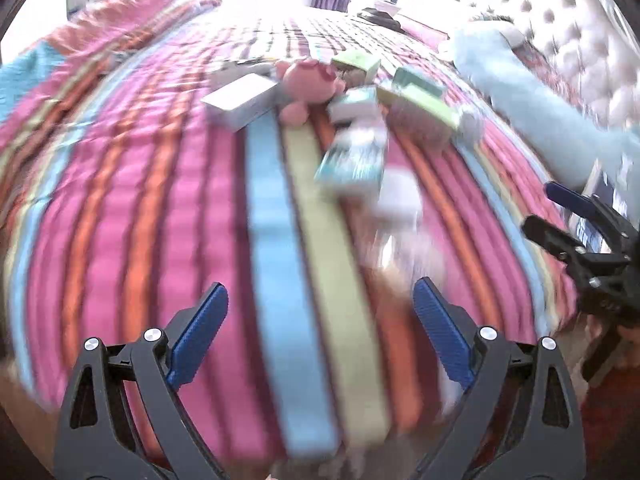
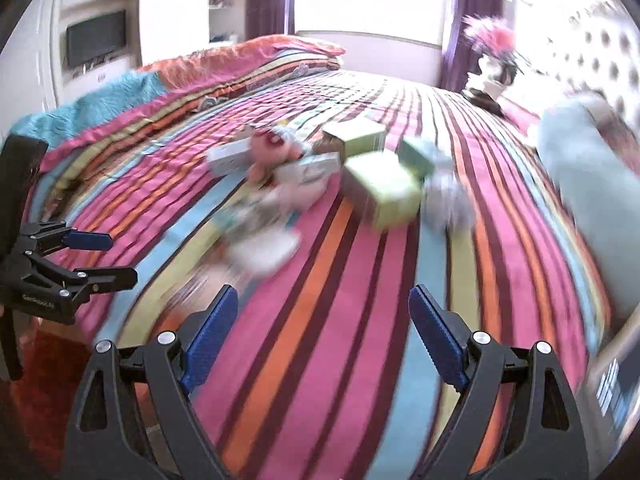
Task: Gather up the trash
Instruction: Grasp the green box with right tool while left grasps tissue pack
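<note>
A heap of litter lies mid-bed on the striped bedspread: a white box, green boxes, a teal-and-white packet and crumpled white paper. A pink plush toy sits among them. My left gripper hangs open above the near stripes, nothing between its blue pads. In the right wrist view the same pile shows blurred, with a green box and white paper. My right gripper is open and empty too, short of the pile. Each gripper also appears at the edge of the other's view.
A pale blue bolster lies along the bed's right side by a tufted headboard. Folded bedding is piled at the far left. A chair back stands left of the bed. A flat printed packet lies near the right edge.
</note>
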A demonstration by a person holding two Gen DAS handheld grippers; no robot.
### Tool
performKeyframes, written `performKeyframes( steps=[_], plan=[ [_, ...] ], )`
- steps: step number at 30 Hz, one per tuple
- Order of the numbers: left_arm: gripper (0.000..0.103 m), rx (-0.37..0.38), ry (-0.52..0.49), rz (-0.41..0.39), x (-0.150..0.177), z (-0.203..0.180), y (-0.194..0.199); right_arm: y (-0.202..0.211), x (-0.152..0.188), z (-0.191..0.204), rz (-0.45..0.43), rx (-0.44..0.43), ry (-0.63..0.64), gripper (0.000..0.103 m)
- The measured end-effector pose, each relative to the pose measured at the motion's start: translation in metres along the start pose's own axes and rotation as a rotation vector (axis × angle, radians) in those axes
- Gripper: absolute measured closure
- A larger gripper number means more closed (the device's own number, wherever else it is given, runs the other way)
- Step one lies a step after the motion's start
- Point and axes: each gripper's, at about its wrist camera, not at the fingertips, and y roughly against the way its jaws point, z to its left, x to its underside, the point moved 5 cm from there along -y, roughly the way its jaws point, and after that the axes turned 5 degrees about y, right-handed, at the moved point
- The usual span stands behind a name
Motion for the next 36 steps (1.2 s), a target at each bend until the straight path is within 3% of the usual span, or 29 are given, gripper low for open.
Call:
performKeyframes(
  steps=[4,8,11,18,21,23,26,30,36],
  plan=[
    [0.012,0.001,-0.013,0.044,-0.044,-0.019,-0.050,-0.046,-0.041,-0.021,0.050,0.055,0.105,0.020],
    [0.012,-0.025,-0.003,0.088,-0.062,-0.021,-0.086,-0.086,-0.050,-0.039,0.124,0.004,0.095,0.020],
    [0.012,-0.066,-0.012,0.089,-0.071,-0.021,-0.101,-0.108,-0.048,-0.046,0.161,-0.033,0.085,0.020],
    [0.012,-0.083,-0.012,0.032,-0.079,-0.021,-0.108,-0.132,-0.059,-0.039,0.177,0.025,0.183,0.020],
    [0.020,-0.063,-0.009,0.012,-0.076,-0.021,-0.106,-0.141,-0.059,-0.043,0.216,-0.015,0.118,0.033],
    [0.055,-0.076,0.016,-0.012,-0.077,-0.016,-0.100,-0.139,-0.057,-0.042,0.220,-0.002,0.089,0.037],
    [0.055,-0.051,0.022,-0.004,-0.076,-0.009,-0.099,-0.127,-0.055,-0.039,0.201,0.005,0.054,0.042],
    [0.055,-0.085,0.020,-0.030,-0.071,-0.008,-0.090,-0.104,-0.054,-0.037,0.145,-0.014,-0.023,0.043],
    [0.055,-0.067,0.032,-0.100,-0.059,0.002,-0.047,-0.065,-0.052,-0.040,0.084,0.005,-0.078,0.044]
  ],
)
